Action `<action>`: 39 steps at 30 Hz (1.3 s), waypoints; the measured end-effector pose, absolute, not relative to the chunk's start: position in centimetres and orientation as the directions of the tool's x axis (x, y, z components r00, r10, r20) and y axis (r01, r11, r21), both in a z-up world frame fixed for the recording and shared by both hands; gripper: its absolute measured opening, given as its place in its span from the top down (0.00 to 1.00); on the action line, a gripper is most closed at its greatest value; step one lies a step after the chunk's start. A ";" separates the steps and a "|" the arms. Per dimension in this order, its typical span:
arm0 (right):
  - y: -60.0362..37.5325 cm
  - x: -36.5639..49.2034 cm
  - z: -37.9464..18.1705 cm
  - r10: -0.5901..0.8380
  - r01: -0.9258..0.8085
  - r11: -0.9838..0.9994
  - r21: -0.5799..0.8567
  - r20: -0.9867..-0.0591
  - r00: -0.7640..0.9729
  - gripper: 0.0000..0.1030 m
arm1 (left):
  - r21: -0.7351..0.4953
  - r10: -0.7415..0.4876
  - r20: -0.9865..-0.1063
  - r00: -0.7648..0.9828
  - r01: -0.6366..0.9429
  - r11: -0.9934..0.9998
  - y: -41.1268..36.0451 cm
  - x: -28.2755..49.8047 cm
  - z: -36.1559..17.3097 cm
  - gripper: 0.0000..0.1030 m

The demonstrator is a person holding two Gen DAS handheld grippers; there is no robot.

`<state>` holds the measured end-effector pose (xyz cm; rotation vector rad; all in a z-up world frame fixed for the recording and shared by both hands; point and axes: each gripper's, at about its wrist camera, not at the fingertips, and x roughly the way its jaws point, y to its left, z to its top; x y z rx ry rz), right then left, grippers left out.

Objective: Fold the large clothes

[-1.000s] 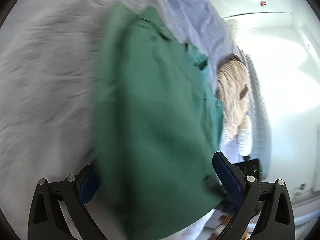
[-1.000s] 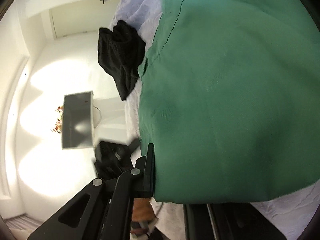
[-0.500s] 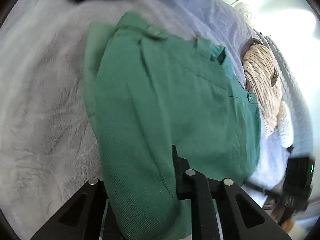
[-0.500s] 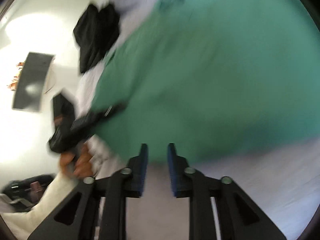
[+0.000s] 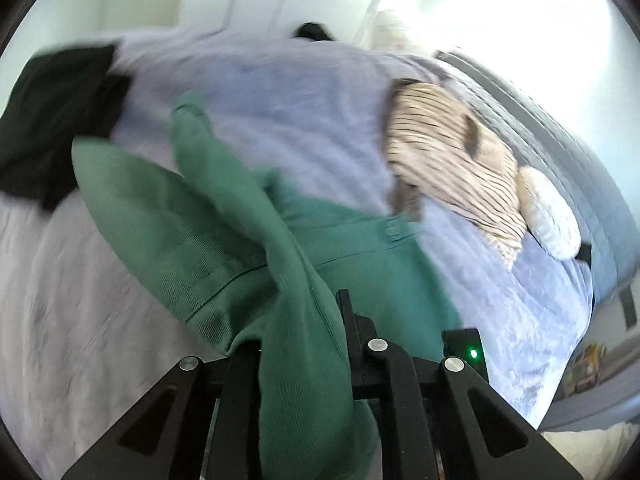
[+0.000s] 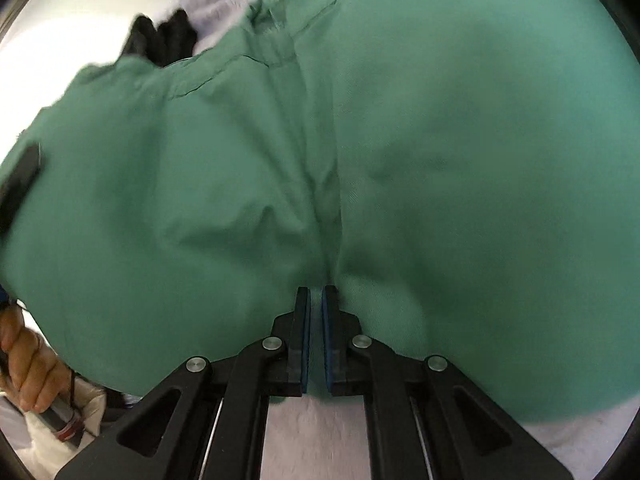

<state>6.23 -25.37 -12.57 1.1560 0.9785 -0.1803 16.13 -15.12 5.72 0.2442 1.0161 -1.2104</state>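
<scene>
Green trousers (image 5: pixel 224 240) lie spread on a lavender bedsheet (image 5: pixel 300 112). My left gripper (image 5: pixel 300 320) is shut on a thick bunch of the green cloth, which rises from the bed and drapes down between its fingers, hiding the left finger's tip. In the right wrist view the trousers (image 6: pixel 440 140) fill nearly the whole picture. My right gripper (image 6: pixel 316 292) is closing the last bit on a pinch of the fabric at its tips, and creases run out from that spot. A person's hand (image 6: pixel 24 364) holds a handle at the lower left.
A black garment (image 5: pixel 52 120) lies crumpled at the bed's left side, also in the right wrist view (image 6: pixel 164 36). A beige striped garment (image 5: pixel 452 160) and a white fluffy item (image 5: pixel 548 216) lie to the right, beside a grey quilt (image 5: pixel 560 128). White walls lie beyond.
My left gripper went from wide open around the trousers to shut on them, then rose and rolled, lifting a fold. My right gripper swung across over the cloth.
</scene>
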 end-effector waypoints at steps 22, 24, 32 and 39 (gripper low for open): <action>-36.1 -15.4 -14.6 0.094 0.617 0.040 0.786 -0.618 0.780 0.90 | -0.274 -0.551 -0.825 -0.126 0.942 0.195 -30.8 0.2 -1.0 0.25; -36.8 -16.3 -14.4 0.088 0.607 0.021 0.795 -0.606 0.791 0.90 | -0.282 -0.593 -0.797 -0.116 0.939 0.196 -29.1 1.1 1.1 0.25; -37.5 -16.1 -7.5 -0.032 0.583 0.170 0.794 -0.587 0.809 0.38 | -0.123 -0.489 -0.855 0.173 0.848 0.516 -21.6 9.8 0.7 0.25; -32.4 -6.2 -2.5 -0.038 0.665 0.605 0.437 -0.819 0.573 0.36 | -0.117 -0.371 -0.914 0.163 0.771 0.626 -17.7 10.6 -3.6 0.25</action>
